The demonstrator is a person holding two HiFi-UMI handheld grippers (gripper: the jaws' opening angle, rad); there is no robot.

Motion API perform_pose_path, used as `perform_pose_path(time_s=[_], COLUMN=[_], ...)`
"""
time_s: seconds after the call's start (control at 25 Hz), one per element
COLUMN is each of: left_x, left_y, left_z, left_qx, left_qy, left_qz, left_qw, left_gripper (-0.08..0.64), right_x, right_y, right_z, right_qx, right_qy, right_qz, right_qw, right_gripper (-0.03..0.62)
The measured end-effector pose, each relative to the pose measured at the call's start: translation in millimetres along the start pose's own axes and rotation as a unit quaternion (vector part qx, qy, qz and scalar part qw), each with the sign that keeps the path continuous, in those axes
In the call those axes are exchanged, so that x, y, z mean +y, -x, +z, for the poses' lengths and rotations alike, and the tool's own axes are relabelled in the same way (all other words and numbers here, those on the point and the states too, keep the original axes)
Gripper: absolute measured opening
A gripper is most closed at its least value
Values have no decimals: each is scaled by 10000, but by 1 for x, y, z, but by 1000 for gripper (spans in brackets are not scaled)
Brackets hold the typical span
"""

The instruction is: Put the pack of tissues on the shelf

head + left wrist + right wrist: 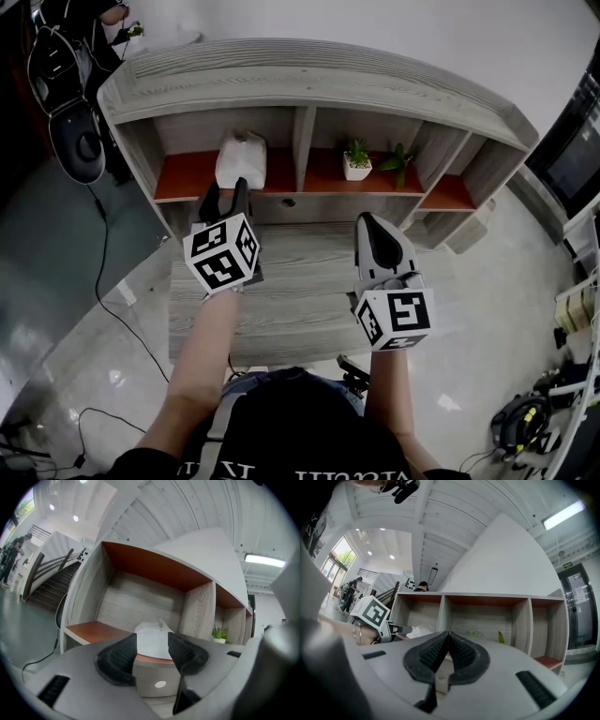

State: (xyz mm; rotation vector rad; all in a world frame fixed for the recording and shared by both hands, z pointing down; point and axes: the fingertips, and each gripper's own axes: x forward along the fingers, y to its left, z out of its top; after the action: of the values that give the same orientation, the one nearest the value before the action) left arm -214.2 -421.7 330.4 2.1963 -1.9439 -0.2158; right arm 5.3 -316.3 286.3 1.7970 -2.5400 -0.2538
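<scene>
The white pack of tissues [241, 157] lies on the orange board of the shelf's [309, 80] left compartment. My left gripper [228, 192] points level at it from just in front, jaws open. In the left gripper view the pack [152, 639] shows in the gap beyond the two dark pads [123, 654], which do not press on it. My right gripper [370, 225] hovers over the grey desk further right, shut and holding nothing. In the right gripper view its pads [461, 651] meet in front of the middle compartment, with the pack [423, 630] and the left gripper's marker cube [372, 613] at the left.
A small potted plant [356, 159] and a second green plant [398, 164] stand in the middle compartment. The grey wooden desk [300, 281] runs below the shelf. Black gear [75, 141] and a cable [103, 281] lie on the floor at the left; more equipment [525, 422] sits at the lower right.
</scene>
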Motion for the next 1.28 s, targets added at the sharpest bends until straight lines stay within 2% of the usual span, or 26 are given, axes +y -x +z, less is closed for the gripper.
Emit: perform_pose_path(time_s=[0.2, 0.4, 0.68, 1.0, 1.12, 1.28], left_x=[10, 26, 45, 61, 61, 57], left_y=[13, 21, 33, 49, 55, 63], left_z=[11, 19, 27, 38, 45, 51], left_qx=[-145, -210, -252, -422, -574, -825], left_qy=[-144, -93, -372, -1057, -1216, -1373], left_qz=[-86, -175, -266, -294, -429, -699], left_qw=[9998, 9996, 9986, 9931, 9900, 9846], left_gripper=[210, 212, 210, 207, 189, 114], right_x=[9, 21, 31, 41, 48, 55], right_y=[-8, -18, -34, -49, -54, -59], right_z=[3, 11, 18, 25, 26, 29], right_qx=[-43, -119, -195, -252, -256, -261], right_qy=[-48, -26, -47, -16, 50, 195], right_qz=[99, 267, 351, 485, 560, 652], right_qw=[9999, 9996, 9992, 9985, 9981, 9973], right_gripper=[17, 17, 17, 17, 17, 17])
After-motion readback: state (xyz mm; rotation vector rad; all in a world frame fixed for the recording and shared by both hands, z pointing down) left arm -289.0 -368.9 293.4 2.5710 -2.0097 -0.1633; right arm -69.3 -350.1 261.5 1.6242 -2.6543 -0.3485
